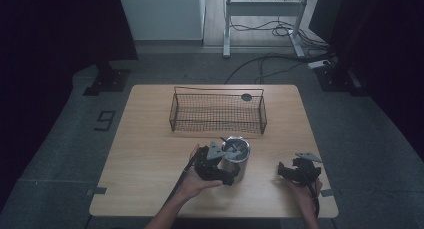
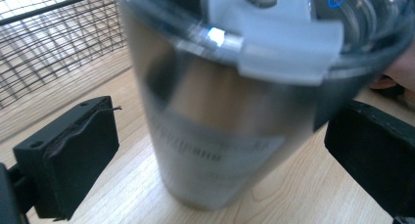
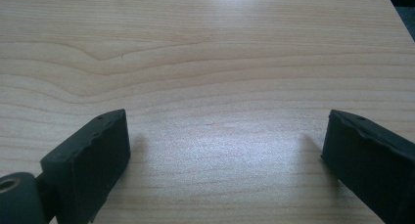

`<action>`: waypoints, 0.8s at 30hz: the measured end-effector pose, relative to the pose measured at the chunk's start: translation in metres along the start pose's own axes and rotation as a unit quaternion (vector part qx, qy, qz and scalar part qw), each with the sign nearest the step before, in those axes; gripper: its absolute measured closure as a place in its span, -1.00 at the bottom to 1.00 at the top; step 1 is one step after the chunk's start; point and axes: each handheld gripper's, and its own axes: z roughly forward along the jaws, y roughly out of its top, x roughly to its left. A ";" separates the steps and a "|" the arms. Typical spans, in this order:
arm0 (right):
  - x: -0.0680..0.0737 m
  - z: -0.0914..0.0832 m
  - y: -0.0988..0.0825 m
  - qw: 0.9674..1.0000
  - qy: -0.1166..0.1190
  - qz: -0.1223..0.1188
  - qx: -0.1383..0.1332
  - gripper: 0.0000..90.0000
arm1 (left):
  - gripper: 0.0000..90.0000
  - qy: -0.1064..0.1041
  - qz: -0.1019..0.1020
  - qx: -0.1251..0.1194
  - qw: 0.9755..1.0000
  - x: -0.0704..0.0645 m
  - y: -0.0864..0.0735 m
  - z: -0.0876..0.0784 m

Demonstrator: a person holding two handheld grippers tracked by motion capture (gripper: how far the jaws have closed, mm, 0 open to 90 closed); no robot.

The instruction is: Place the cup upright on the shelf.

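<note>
One steel tumbler (image 1: 236,159), one wire basket (image 1: 218,113), two tongs.

High view is dim for us: dark, underexposed corners, table (image 1: 150,139) moderately lit from above, floor murky, image soft and low-detail. Left gripper view is bright but the steel tumbler (image 2: 220,136) is blurred, with a glare spot on its clear lid (image 2: 215,35); label unreadable. Right gripper view: sharp wood grain, soft sheen mid-frame, faint shadows beside both jaws.
</note>
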 end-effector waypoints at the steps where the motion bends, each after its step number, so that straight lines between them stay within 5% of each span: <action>1: 0.000 0.000 0.000 1.000 0.000 0.000 0.000 -0.92 | -1.00 0.001 -0.001 0.000 1.000 -0.001 0.001 0.002; 14: 0.000 0.000 0.000 1.000 0.000 0.000 0.000 -0.92 | -0.95 0.027 0.016 -0.007 0.999 -0.009 0.009 0.025; 24: 0.000 0.000 0.000 1.000 0.001 -0.001 0.000 -0.92 | -0.92 0.027 0.026 -0.015 0.999 -0.008 0.009 0.027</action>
